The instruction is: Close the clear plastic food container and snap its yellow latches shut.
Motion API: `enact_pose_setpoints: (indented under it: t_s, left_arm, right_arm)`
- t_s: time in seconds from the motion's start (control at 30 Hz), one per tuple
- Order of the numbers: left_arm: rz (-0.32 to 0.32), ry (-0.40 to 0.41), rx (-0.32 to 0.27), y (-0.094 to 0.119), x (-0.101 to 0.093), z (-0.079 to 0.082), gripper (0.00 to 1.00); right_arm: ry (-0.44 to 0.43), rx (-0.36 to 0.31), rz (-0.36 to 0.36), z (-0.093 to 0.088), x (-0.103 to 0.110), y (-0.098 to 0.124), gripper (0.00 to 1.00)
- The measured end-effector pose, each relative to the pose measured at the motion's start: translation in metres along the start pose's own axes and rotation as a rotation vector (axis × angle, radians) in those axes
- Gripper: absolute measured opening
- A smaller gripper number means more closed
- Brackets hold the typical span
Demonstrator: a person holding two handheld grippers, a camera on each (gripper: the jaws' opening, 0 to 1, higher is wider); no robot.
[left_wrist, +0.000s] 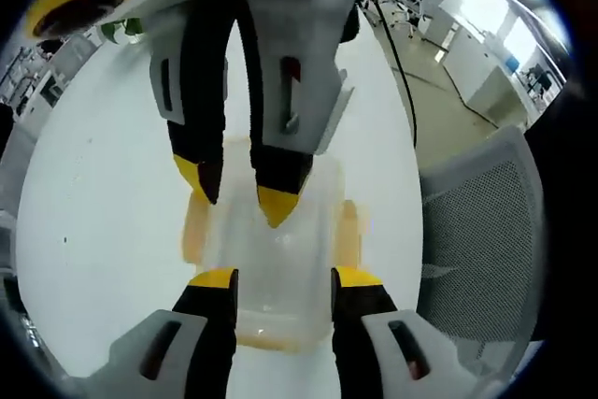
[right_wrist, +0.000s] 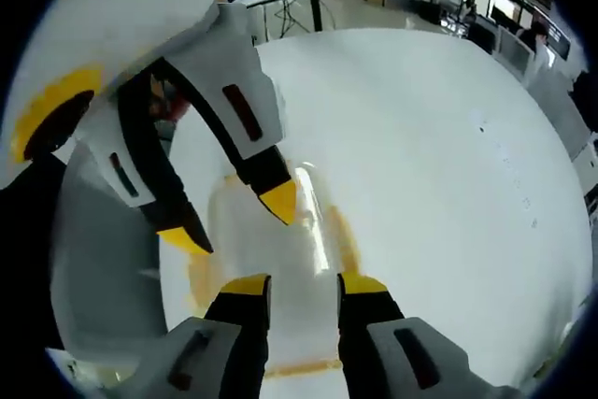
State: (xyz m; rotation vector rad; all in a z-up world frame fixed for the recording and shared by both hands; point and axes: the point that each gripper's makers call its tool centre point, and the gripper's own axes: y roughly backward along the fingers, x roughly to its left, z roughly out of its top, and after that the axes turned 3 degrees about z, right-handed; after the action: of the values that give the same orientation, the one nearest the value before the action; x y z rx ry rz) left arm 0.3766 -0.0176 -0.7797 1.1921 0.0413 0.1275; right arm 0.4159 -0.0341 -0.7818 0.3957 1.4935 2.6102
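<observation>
Both tools were seen over one clear plastic food container (left_wrist: 271, 259) standing on the white bench (left_wrist: 103, 231). In the left gripper view, the left tool (left_wrist: 285, 277) was held with jaws apart, straddling the near end of the container, nothing clamped between them. The right tool (left_wrist: 245, 195) was seen opposite, jaws parted, tips down at the lid; whether contact was made could not be told. In the right gripper view, the right tool (right_wrist: 304, 285) was likewise parted over the container (right_wrist: 280, 259), and the left tool (right_wrist: 238, 217) faced it.

The lid was judged to be seated. Two yellow latches (left_wrist: 194, 226) were counted on the long sides; a third was faintly visible at the near edge in the right gripper view. Whether any had been snapped could not be determined; latching was judged outstanding.

One mesh chair (left_wrist: 476, 231) was noted beside the bench.
</observation>
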Motion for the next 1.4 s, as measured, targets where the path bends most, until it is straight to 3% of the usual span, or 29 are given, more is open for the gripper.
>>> enact_pose_setpoints:
  t_s: [0.13,0.23,0.4,0.67,0.8,0.9,1.1,1.17,1.27,1.4]
  left_arm:
    - [0.014,0.001,-0.02,0.0,-0.005,0.006,0.41]
    - [0.057,-0.071,0.015,-0.002,-0.005,0.003,0.43]
    - [0.134,-0.097,0.017,-0.001,-0.003,0.008,0.44]
    - [0.183,-0.12,0.034,0.0,-0.004,0.01,0.44]
    - [0.208,-0.128,0.05,0.001,-0.004,0.011,0.44]
    - [0.217,-0.132,0.042,0.0,-0.006,0.015,0.48]
    - [0.249,-0.174,0.077,-0.006,-0.01,0.016,0.52]
    - [0.265,-0.176,0.084,-0.008,-0.009,0.018,0.52]
    - [0.281,-0.172,0.099,-0.011,-0.009,0.018,0.53]
    - [0.286,-0.175,0.14,-0.018,-0.012,0.008,0.53]
  right_arm:
    - [-0.026,-0.023,0.008,0.004,-0.001,0.0,0.23]
    - [-0.023,-0.013,0.013,0.003,0.0,0.001,0.24]
    - [-0.013,-0.018,0.001,0.005,-0.004,0.002,0.26]
    - [-0.012,-0.012,0.0,0.008,-0.009,0.002,0.25]
    - [-0.03,-0.048,0.013,0.018,-0.008,0.005,0.26]
    - [0.008,-0.004,-0.01,0.013,-0.015,0.002,0.28]
    - [0.014,0.023,0.029,0.004,-0.013,-0.008,0.33]
    - [-0.034,-0.003,0.074,0.007,-0.009,-0.01,0.33]
    - [-0.038,0.007,0.091,0.004,-0.014,-0.01,0.34]
    - [-0.072,0.024,0.142,0.001,-0.011,-0.011,0.35]
